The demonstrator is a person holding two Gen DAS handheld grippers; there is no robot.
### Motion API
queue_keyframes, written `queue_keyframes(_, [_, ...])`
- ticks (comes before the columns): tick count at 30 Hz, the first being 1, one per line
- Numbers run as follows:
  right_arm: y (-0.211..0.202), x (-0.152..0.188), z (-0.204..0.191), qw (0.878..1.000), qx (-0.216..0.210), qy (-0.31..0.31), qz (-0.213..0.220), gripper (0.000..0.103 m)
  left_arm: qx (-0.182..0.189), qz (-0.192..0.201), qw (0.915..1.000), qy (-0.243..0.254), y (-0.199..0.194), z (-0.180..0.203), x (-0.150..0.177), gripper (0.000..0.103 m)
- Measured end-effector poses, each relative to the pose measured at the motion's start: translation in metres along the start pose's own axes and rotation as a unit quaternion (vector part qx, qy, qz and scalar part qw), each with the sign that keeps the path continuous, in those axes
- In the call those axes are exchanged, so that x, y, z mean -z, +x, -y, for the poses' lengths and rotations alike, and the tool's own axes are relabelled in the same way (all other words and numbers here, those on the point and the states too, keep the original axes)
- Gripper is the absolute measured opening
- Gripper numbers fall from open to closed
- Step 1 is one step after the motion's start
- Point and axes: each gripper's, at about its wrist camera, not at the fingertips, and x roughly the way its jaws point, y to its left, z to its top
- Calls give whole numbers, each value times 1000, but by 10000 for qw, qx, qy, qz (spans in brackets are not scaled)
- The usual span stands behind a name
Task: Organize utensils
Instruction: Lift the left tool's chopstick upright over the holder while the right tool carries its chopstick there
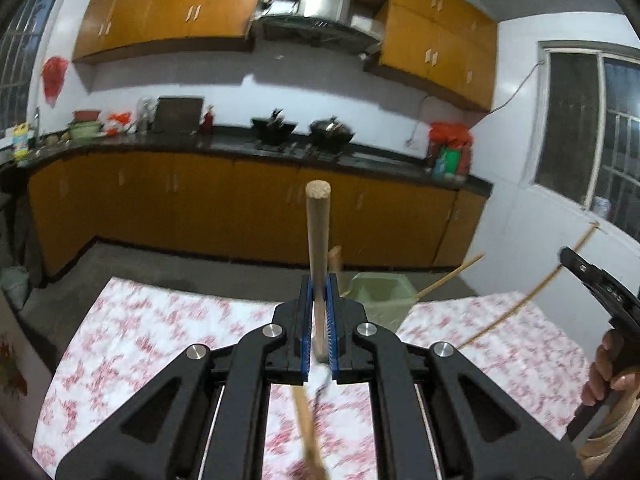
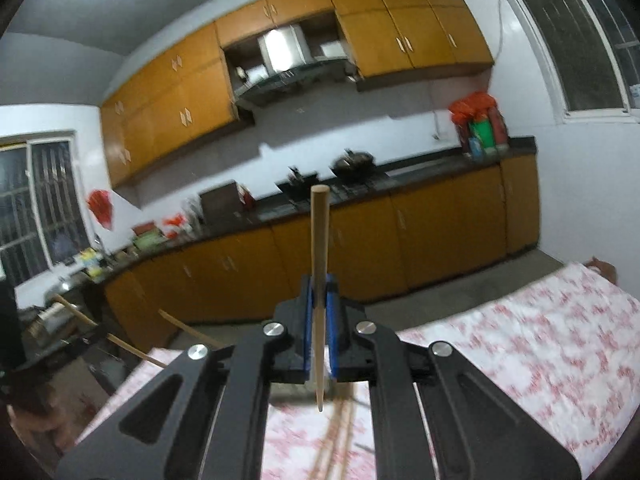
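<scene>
My left gripper (image 1: 319, 296) is shut on a thick wooden utensil handle (image 1: 318, 232) that stands up between the blue pads; its metal end hangs below the jaws. My right gripper (image 2: 319, 300) is shut on a thin wooden chopstick (image 2: 320, 248), held upright with its pointed tip below the jaws. A pale green holder (image 1: 378, 292) sits on the table behind the left gripper, with wooden sticks (image 1: 448, 278) leaning out of it. More wooden utensils (image 2: 340, 432) lie blurred on the cloth under the right gripper. The right gripper also shows in the left wrist view (image 1: 600, 280).
The table carries a white cloth with red flowers (image 1: 160, 328). Beyond it are orange kitchen cabinets (image 1: 200, 208) and a dark counter with woks (image 1: 332, 132). A white wall with a window (image 1: 580, 128) stands at the right.
</scene>
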Motion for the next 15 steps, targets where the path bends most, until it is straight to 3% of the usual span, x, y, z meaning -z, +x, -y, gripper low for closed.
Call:
queue_keyframes(9, [19, -33, -44, 9969, -136, -303, 709, 8, 156, 688, 9975, 54, 10, 33, -34, 7])
queue_keyframes(15, [60, -28, -51, 9968, -8, -408, 686, 8, 19, 805, 9967, 45, 43, 34, -35, 7])
